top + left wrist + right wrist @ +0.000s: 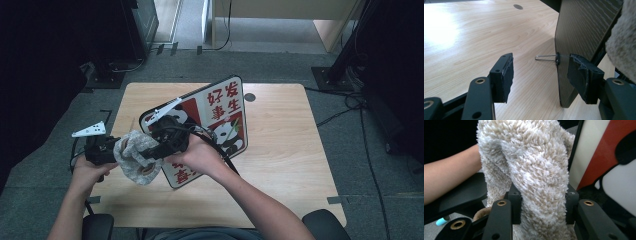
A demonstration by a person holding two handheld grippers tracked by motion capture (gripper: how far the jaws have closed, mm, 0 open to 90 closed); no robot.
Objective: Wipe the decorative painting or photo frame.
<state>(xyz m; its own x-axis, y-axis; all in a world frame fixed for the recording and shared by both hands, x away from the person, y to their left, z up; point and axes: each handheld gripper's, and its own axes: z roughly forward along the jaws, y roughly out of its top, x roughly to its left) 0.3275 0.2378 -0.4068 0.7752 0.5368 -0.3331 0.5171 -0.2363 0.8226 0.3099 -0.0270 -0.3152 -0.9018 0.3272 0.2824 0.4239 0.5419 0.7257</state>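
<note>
A panda picture board (220,112) with red characters stands tilted on the wooden table (285,165). My right gripper (161,146) is shut on a fluffy beige cloth (134,159), held against the board's lower left corner. In the right gripper view the cloth (531,170) bulges between the jaws of the right gripper (541,206), with the board's face (599,157) just to the right. My left gripper (102,150) is open. In the left gripper view the left gripper (541,68) straddles the edge of the board's dark back (581,27), where a wire clip (546,58) is attached.
A round cable hole (249,97) sits in the table behind the board. Cables (350,107) and equipment stands lie on the floor to the right and behind. Bare wood stretches to the right of the board.
</note>
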